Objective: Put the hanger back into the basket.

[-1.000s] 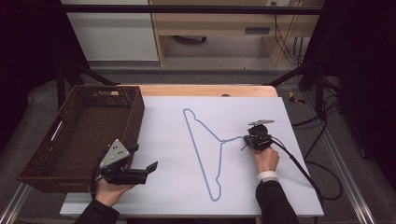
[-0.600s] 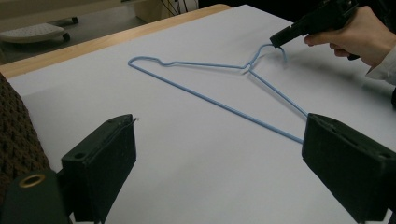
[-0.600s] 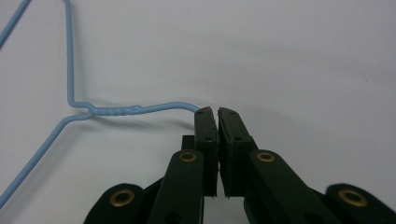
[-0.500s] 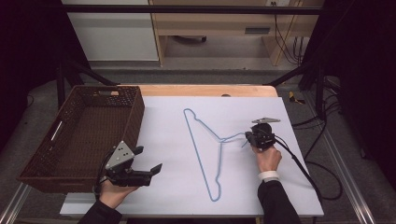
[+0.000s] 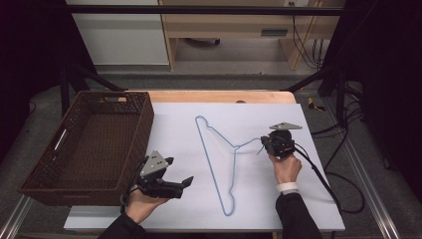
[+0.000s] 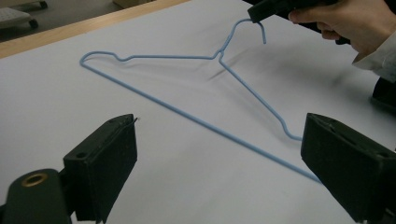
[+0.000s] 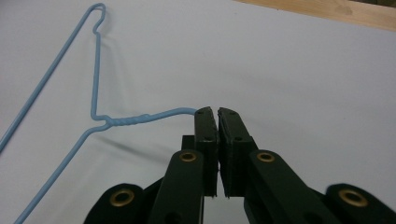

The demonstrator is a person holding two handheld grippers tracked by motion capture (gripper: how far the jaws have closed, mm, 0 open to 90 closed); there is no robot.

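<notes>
One claw [image 7: 217, 112], the right, is clamped on the hanger [image 5: 214, 149] hook; left claw [image 6: 224, 168] gapes, so lifting toward the basket [image 5: 89, 144] is probably needed next.

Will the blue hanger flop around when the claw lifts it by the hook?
Probably not much: the hanger is thin wire, so likely light and fairly stiff. Held only at its hook by the right claw, it may swing or twist.
</notes>
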